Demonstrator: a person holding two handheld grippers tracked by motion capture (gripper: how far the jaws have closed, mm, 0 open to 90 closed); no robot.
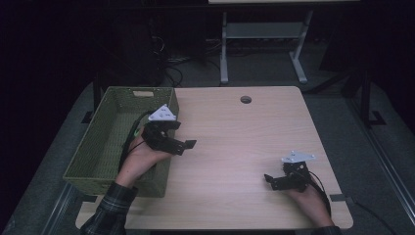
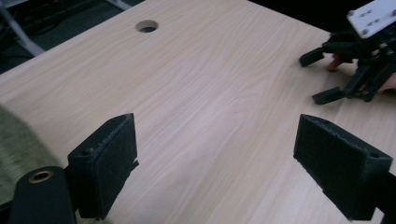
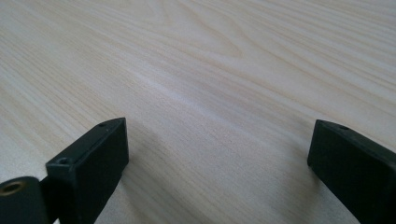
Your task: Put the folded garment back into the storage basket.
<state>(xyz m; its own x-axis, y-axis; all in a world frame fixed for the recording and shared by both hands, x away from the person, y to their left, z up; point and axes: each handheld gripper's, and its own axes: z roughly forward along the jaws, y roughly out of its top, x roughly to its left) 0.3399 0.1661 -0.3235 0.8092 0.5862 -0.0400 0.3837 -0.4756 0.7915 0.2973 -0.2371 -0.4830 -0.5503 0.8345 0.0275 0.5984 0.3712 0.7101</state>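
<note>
Table (image 1: 235, 147): pale wood-grain top, bare between the two grippers; round cable hole (image 1: 245, 99) near far edge.

Basket (image 1: 105, 142): green woven, rectangular, slot handle at far end; at table's left edge, part overhanging. Interior mostly in shadow; contents, if any, not discernible.

Left gripper (image 1: 188, 145): held in left hand (image 1: 139, 159) over basket's right rim, pointing right across table. Jaws spread wide, nothing between them; confirmed in left gripper view (image 2: 215, 163), pads (image 2: 105, 163) flanking bare wood.

Right gripper (image 1: 269, 180): low at near right of table, pointing left, well apart from left gripper. Jaws spread, holding nothing; right gripper view (image 3: 219, 172) looking along bare grain.

Task object: none stated. Likeliest candidate, by judgement, the basket at table's left edge. Probably light, walls somewhat flexible, weave offering good friction, not fragile. Best hold judged to be rim or slot handle; long body likely to tip under a one-sided grip, so opposite rims with both grippers preferable.
</note>
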